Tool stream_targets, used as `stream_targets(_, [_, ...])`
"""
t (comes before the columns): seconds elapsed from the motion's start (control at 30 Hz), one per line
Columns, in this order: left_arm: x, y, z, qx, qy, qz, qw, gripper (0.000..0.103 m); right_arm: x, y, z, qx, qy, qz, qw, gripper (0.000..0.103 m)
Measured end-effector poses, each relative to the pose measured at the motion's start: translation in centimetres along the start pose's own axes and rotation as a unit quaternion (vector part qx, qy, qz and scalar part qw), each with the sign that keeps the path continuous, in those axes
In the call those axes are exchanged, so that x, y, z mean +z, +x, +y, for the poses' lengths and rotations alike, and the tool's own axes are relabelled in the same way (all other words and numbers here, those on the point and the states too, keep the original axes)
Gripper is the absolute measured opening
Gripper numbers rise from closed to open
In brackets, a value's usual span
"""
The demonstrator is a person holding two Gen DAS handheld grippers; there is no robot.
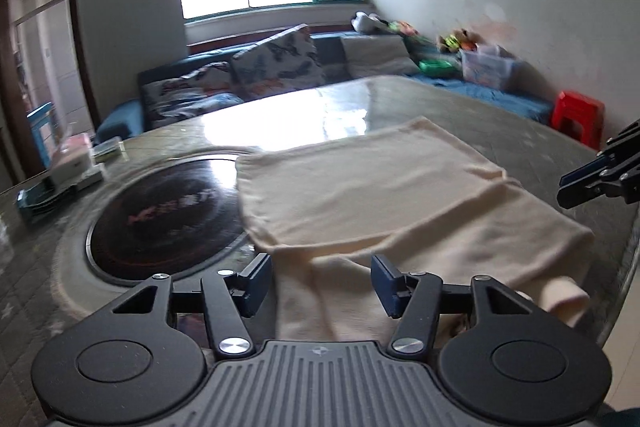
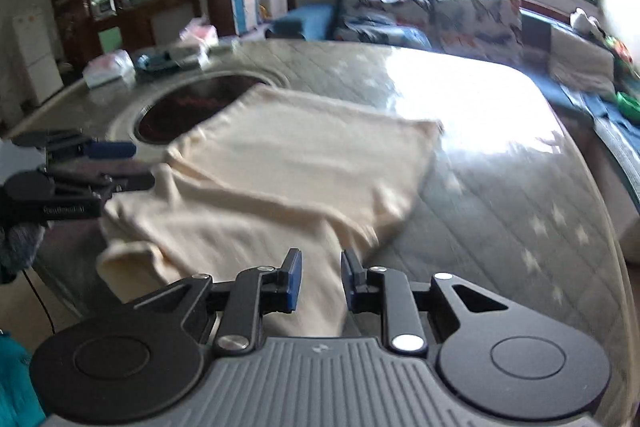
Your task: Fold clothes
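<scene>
A cream garment (image 1: 372, 195) lies on the round glass-topped table (image 1: 400, 99), one part folded over the other, a sleeve hanging at the near edge. My left gripper (image 1: 322, 285) is open and empty, jaws wide, just above the garment's near edge. The right gripper (image 1: 596, 175) shows at the far right. In the right wrist view, the garment (image 2: 280, 167) lies ahead. My right gripper (image 2: 320, 279) is open and empty, jaws moderately apart over the garment's near hem. The left gripper (image 2: 80, 167) is at the left, above the sleeve side.
A dark round cooktop (image 1: 168, 215) is set in the table, partly under the garment. Boxes and packets (image 2: 152, 63) sit at the table's far edge. A sofa with cushions (image 1: 272, 67), a red stool (image 1: 576, 115) and a window stand beyond.
</scene>
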State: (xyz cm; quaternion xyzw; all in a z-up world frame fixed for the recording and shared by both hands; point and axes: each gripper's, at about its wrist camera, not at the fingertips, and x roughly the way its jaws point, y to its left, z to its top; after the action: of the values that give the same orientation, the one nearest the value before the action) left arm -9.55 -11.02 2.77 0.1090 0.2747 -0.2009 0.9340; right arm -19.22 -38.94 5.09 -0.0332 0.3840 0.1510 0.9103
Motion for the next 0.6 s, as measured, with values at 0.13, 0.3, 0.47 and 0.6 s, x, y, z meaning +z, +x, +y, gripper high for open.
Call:
stream_targets(0.13, [-0.1,1.1,-0.4,0.003,0.002,0.017,0.9998,0.058,-1.8,0.8,-0.8,0.008,0.02,0.015,1.0,0.021])
stream_targets(0.3, [-0.4,1.6,-0.4,0.002,0.012,0.025,0.9996,0.032,-2.5,1.4,-0.8,0.008,0.012,0.024,1.0,0.021])
stream_targets(0.47, [-0.2,1.5,-0.3,0.006,0.016,0.019,0.9997,0.006,-0.2,0.8,-1.1,0.013,0.011,-0.015,1.0,0.021])
stream_targets(0.6, [0.2,1.1,-0.4,0.022,0.027,0.004,0.9994,0.004,1.1,2.1,-0.8,0.017,0.004,-0.033,0.999,0.022])
